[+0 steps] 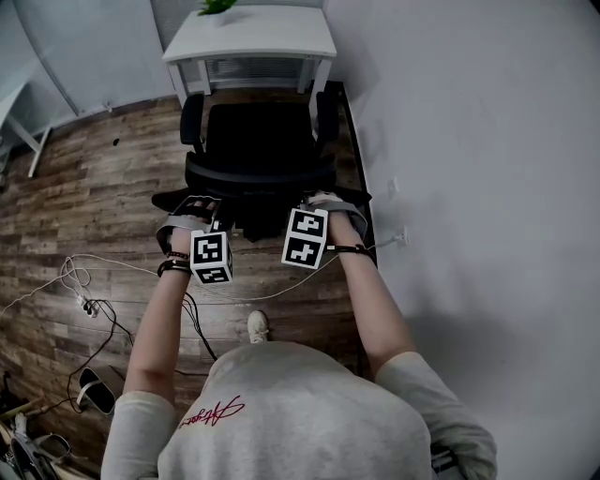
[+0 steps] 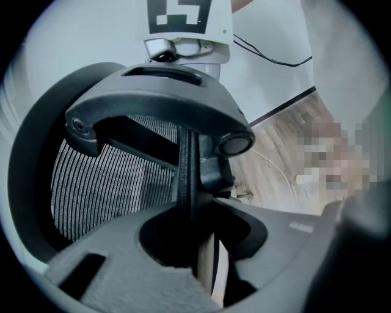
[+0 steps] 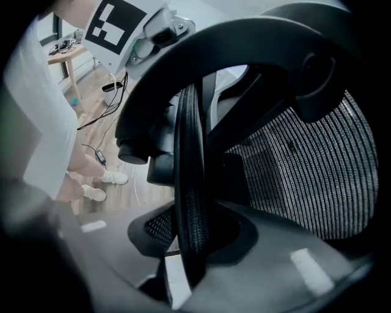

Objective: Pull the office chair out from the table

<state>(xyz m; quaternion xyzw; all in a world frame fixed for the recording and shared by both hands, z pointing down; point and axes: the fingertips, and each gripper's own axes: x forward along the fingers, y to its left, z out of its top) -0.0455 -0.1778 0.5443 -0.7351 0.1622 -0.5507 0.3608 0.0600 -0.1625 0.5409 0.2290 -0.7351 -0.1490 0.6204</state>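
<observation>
Office chair [image 1: 260, 141] sits dead ahead, seat nosed up to the counter [image 1: 251, 42]. My left claw [image 1: 199, 208] and right claw [image 1: 322, 202] both pinch its backrest rim [image 1: 260, 175], so the pull's straight back toward me.

Floor [image 1: 103, 206]: wood-look planks, meeting a pale wall [image 1: 469, 141] at right. Standing on it are a white table [image 1: 253, 42] at the far end and a black office chair [image 1: 258, 150] just in front of it, seat towards the table. Loose white and black cables [image 1: 73, 274] and a power strip [image 1: 87, 307] lie at left. One white shoe [image 1: 257, 326] rests behind the chair. On the tabletop: a green plant [image 1: 217, 7].
</observation>
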